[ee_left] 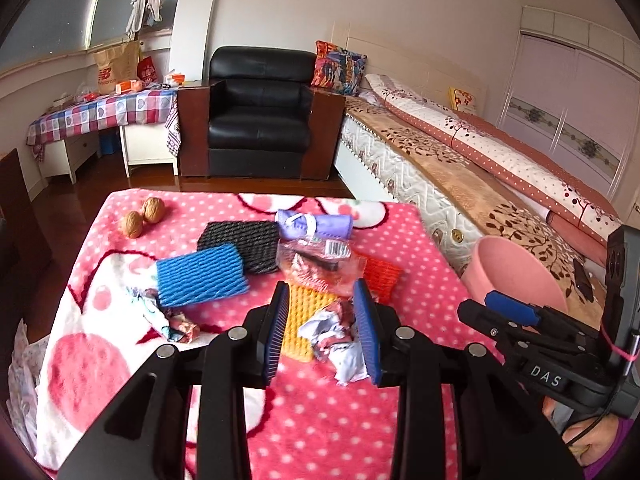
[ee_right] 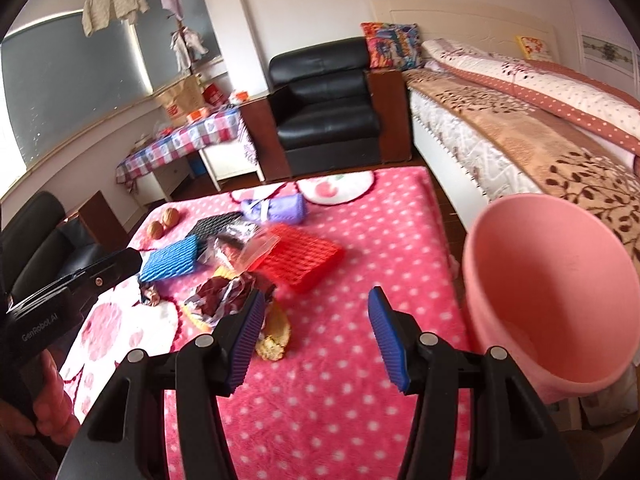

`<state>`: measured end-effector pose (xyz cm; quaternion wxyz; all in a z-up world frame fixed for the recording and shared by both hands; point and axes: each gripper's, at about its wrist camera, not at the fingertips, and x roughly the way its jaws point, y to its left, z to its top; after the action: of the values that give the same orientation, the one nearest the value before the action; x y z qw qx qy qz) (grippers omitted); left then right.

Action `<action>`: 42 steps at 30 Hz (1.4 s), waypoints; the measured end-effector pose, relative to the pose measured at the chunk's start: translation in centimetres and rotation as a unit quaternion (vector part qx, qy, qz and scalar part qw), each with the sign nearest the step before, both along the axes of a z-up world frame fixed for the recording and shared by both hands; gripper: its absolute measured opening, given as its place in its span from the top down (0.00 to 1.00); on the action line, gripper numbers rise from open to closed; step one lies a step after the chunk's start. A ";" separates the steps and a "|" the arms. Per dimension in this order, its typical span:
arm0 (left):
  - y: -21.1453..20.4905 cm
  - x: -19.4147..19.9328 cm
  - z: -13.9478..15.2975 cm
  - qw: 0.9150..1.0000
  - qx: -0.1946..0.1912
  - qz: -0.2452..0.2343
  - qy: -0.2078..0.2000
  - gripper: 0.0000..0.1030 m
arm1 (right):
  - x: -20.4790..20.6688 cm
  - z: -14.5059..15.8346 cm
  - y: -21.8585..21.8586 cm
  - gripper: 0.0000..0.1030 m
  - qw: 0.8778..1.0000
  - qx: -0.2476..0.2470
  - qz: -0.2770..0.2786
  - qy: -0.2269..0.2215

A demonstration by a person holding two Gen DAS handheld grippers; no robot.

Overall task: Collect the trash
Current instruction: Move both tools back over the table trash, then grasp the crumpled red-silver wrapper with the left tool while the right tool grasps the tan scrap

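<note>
Left gripper straddles the crumpled wrapper mid-table, jaws wide. Featherlight, crushes easily, so pinch its bulk. Right gripper open, empty.

Black gripper frames, ribbed blue jaws (silver screws), purple sleeve.

Home bedroom, prob.: made-up bed w/ floral quilt, black leather armchair, clothes rack by window, checked-cloth side table.
</note>
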<state>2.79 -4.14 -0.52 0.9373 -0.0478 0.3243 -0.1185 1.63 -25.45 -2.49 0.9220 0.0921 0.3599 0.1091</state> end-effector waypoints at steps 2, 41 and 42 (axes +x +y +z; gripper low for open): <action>0.2 0.0 -0.4 1.000 0.001 -0.012 0.008 0.68 | 0.3 -0.5 0.5 0.48 1.000 -0.003 0.007 0.006; 2.5 0.1 -1.1 1.000 0.019 0.015 0.004 0.90 | 2.8 -3.8 3.2 0.48 0.996 0.003 0.069 0.055; 2.8 -0.1 -0.9 1.000 0.018 0.020 0.001 0.90 | 3.0 -4.0 3.5 0.48 0.996 0.002 0.071 0.059</action>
<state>2.73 -1.35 -1.46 0.9398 -0.0371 0.3265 -0.0937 4.66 -21.99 -6.47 0.8888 0.0749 0.4192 0.1694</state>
